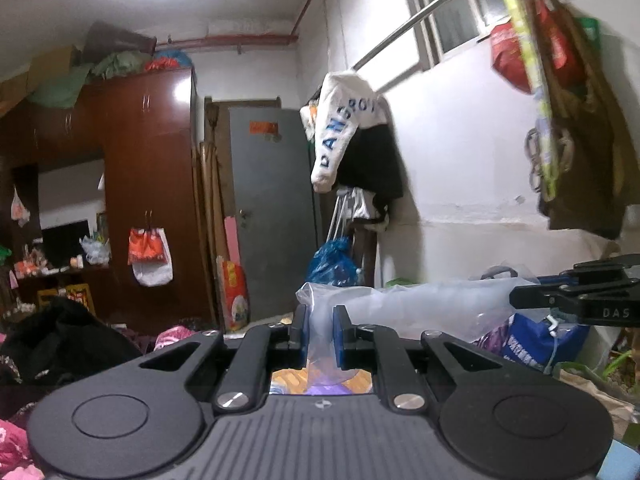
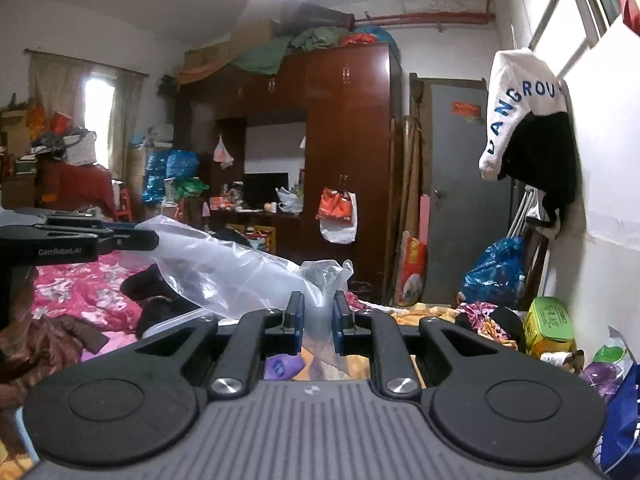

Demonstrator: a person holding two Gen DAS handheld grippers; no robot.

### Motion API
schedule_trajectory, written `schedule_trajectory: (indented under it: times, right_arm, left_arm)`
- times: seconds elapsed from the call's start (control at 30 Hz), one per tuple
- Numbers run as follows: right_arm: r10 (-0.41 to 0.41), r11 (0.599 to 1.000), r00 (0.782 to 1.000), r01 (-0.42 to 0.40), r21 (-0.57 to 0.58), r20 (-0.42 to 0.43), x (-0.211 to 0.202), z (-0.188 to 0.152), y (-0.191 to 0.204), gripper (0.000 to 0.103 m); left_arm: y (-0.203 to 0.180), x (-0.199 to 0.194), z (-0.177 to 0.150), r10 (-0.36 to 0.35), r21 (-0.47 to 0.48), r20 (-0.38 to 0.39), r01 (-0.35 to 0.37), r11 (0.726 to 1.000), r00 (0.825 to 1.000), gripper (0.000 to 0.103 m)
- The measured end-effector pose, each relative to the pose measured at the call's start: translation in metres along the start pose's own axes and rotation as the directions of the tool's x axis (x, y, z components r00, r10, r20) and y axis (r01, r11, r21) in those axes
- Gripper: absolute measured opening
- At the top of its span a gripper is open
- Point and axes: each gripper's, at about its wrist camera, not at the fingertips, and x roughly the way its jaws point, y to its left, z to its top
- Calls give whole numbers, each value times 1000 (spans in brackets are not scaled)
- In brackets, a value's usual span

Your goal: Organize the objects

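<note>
Clear plastic bag (image 1: pixel 420 304) stretched between both grippers' closed fingers (image 2: pixel 297 320).

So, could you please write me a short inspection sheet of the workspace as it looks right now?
Surface: bed with pink floral bedding, strewn with clothes.
Job's things: clear plastic bag, held up between both grippers.
Clutter: yellow-green tin, blue plastic bag, purple sock.
Grippers: left gripper shut on one end of the bag; right gripper shut on the other.
Cables: nothing seen.
Surroundings: brown wardrobe, grey door, white garment hanging on the wall.
</note>
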Motion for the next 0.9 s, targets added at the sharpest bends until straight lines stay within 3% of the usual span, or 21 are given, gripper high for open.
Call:
schedule_trajectory:
  times: [0.33, 0.4, 0.43, 0.47, 0.53, 0.63, 0.83, 0.9]
  right_arm:
    - [6, 999, 995, -3, 32, -98, 37, -28, -12, 20]
    - [4, 999, 992, 1, 45, -129, 38, -35, -13, 47]
    - [-9, 999, 990, 15, 43, -141, 37, -38, -13, 68]
    - [-37, 998, 991, 42, 38, -129, 33, -39, -12, 82]
    - [-83, 996, 993, 86, 39, -81, 16, -40, -13, 102]
    - [-58, 995, 998, 61, 83, -39, -10, -40, -18, 103]
    - [-38, 984, 997, 48, 170, -67, -47, -56, -10, 103]
    - [-51, 981, 997, 60, 187, -50, -58, -59, 0, 103]
  left_arm:
    - [17, 58, -25, 11, -14, -108, -13, 1000, 994, 18]
    - [17, 67, -34, 46, 30, -123, -43, 999, 991, 33]
    - [16, 69, -41, 99, 56, -110, -93, 994, 989, 49]
    - [17, 68, -46, 133, 61, -101, -127, 990, 986, 67]
    - [23, 55, -52, 113, 11, -69, -112, 994, 991, 82]
    - [31, 27, -58, 58, -76, -21, -60, 995, 998, 87]
    - [16, -25, -86, 56, -103, 9, -55, 993, 998, 103]
    - [13, -32, -95, 34, -136, 3, -33, 990, 999, 103]
